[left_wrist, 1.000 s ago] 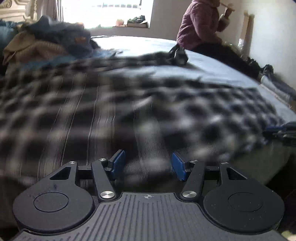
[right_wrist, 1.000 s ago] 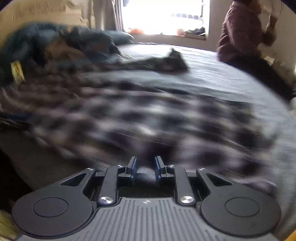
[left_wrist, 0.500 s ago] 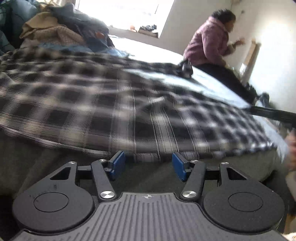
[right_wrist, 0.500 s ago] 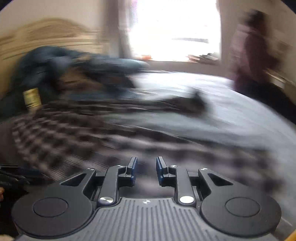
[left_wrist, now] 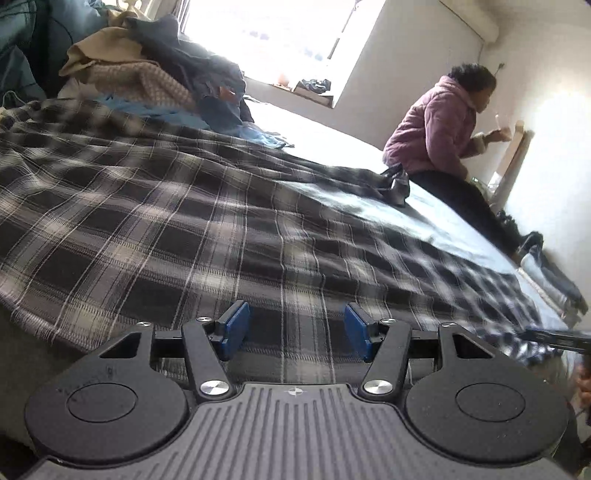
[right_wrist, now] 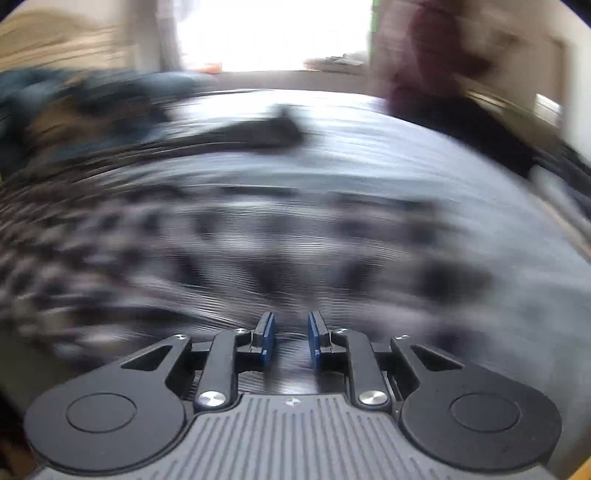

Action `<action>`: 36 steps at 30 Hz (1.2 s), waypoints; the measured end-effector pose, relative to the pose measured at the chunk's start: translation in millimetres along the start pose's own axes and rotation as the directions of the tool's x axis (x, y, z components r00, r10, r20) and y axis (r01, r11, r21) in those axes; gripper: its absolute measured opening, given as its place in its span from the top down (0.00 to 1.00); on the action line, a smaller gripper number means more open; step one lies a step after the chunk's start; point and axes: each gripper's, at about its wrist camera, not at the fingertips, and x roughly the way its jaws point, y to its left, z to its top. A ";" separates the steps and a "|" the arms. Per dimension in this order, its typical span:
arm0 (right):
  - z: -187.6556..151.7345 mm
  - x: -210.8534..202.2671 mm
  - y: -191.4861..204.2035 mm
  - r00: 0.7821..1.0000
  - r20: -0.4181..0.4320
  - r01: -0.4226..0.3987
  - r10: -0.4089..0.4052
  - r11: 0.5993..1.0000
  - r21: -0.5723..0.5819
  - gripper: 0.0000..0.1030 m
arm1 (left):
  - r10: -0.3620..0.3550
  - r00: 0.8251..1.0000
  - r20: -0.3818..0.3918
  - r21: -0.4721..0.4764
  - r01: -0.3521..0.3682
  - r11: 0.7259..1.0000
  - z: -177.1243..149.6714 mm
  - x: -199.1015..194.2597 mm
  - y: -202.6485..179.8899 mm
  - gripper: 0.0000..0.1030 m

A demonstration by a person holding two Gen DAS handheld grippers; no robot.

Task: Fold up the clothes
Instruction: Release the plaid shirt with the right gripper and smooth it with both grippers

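A black-and-white plaid garment (left_wrist: 192, 221) lies spread flat on the bed, its hem at the near edge. My left gripper (left_wrist: 291, 328) is open and empty, its blue pads just over the hem. In the heavily blurred right wrist view the plaid garment (right_wrist: 184, 251) fills the left and middle. My right gripper (right_wrist: 287, 339) has its jaws narrowly apart with nothing between them, low over the cloth. A dark sleeve end (left_wrist: 395, 184) lies farther back on the sheet.
A pile of unfolded clothes (left_wrist: 147, 74) sits at the back left by the headboard. A person in a pink jacket (left_wrist: 439, 125) sits at the bed's far right edge. Pale blue sheet (left_wrist: 436, 221) lies bare to the right. A window (left_wrist: 273, 33) is behind.
Both grippers have swung over the bed; the left view has settled with the pads over the plaid hem. The right gripper is still moving fast, with its jaws slightly wider.
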 end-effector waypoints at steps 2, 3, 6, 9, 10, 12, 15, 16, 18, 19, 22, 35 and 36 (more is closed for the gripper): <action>10.2 -3.2 0.1 1.000 0.008 0.027 -0.027 1.000 0.007 0.77 | -0.003 1.000 0.004 -0.008 0.003 1.000 3.7 4.3 3.0 0.45; 18.1 -2.1 14.2 0.999 0.033 -0.015 0.016 1.000 -0.017 0.77 | -0.005 1.000 0.004 -0.008 0.005 1.000 5.9 6.2 3.8 0.44; 42.6 17.4 69.4 0.977 0.086 -0.186 0.195 0.977 -0.106 0.77 | 0.004 1.000 0.005 0.001 -0.004 1.000 12.9 10.4 3.4 0.44; 61.6 58.2 117.2 0.953 0.052 -0.281 0.297 0.938 -0.202 0.79 | 0.020 1.000 0.013 0.014 -0.020 1.000 16.5 15.3 2.4 0.44; 65.1 73.9 110.8 0.957 0.029 -0.277 0.287 0.943 -0.185 0.79 | 0.031 0.999 0.010 0.018 -0.031 0.999 16.3 17.9 3.6 0.45; 71.8 103.5 95.2 0.964 -0.012 -0.264 0.265 0.953 -0.147 0.81 | 0.047 0.999 0.003 0.025 -0.047 0.999 15.2 21.3 6.1 0.44; 79.0 119.1 15.7 0.979 0.005 -0.205 0.205 0.978 0.043 0.90 | 0.050 0.999 -0.002 0.033 -0.050 0.998 14.1 21.5 10.1 0.44; 82.8 122.2 -11.0 0.985 0.011 -0.174 0.174 0.978 0.116 0.92 | 0.053 0.999 -0.002 0.034 -0.053 0.998 15.2 20.8 11.6 0.44; 87.3 121.4 -63.4 0.999 0.026 -0.046 0.042 0.977 0.207 0.91 | 0.063 0.998 0.003 0.026 -0.063 0.998 17.2 18.8 13.8 0.45; 89.6 121.1 -89.7 0.999 0.029 0.017 -0.025 0.967 0.253 0.89 | 0.066 0.998 0.004 0.020 -0.066 0.998 18.1 17.9 15.1 0.44; 89.7 104.5 -136.5 0.994 0.043 0.073 -0.097 0.922 0.379 0.84 | 0.077 0.997 0.000 0.019 -0.077 0.997 19.6 17.3 16.2 0.44; 20.0 37.4 -38.2 0.992 0.015 -0.129 0.128 0.985 0.111 0.85 | 0.120 0.993 -0.019 0.028 -0.120 0.992 25.0 13.9 18.2 0.44; 15.9 32.9 -37.2 0.992 0.016 -0.129 0.128 0.986 0.106 0.84 | 0.121 0.992 -0.018 0.028 -0.121 0.992 25.2 13.4 19.3 0.44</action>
